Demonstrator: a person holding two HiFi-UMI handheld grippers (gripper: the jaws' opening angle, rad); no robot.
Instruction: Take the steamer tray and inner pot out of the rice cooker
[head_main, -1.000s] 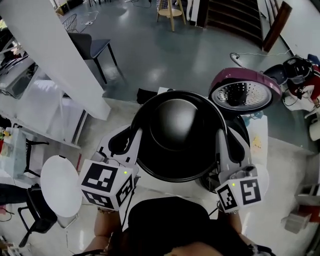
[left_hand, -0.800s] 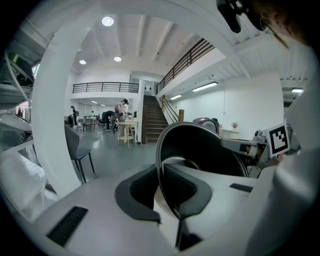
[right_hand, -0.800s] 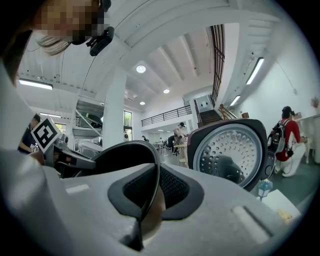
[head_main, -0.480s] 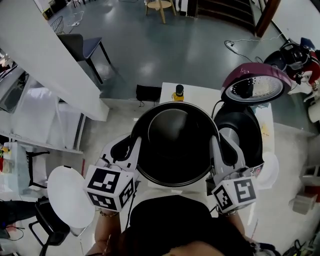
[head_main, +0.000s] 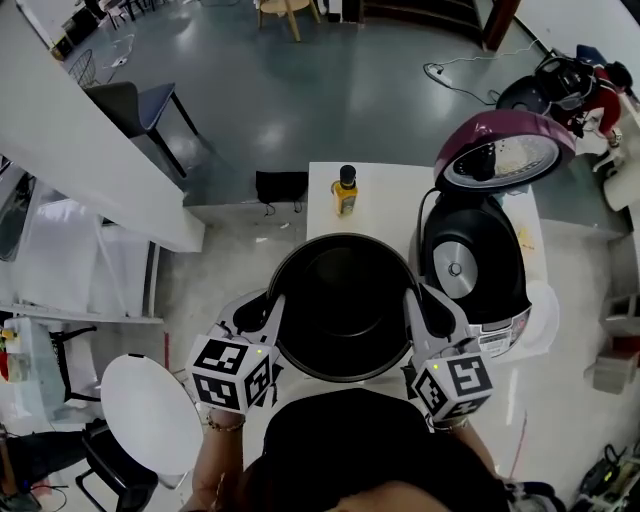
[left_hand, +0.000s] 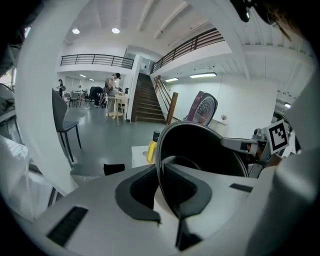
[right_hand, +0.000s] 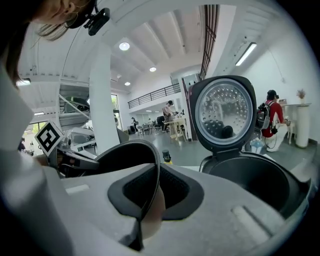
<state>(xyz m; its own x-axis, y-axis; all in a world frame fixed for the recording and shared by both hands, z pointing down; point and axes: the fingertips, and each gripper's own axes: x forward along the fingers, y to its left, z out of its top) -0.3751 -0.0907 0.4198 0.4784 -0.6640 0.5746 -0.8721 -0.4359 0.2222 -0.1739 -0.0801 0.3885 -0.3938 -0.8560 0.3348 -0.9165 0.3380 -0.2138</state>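
Left claw (head_main: 270, 312) and right claw (head_main: 417, 305) clamp opposite rim edges of inner pot (head_main: 345, 305), held just beside open rice cooker (head_main: 470, 265). Bottle (head_main: 345, 190) stands apart.

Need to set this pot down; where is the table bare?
The white table is bare beyond the pot, between the yellow bottle and the rice cooker. The right side is crowded by the cooker and its raised lid. Under the held pot is hidden.
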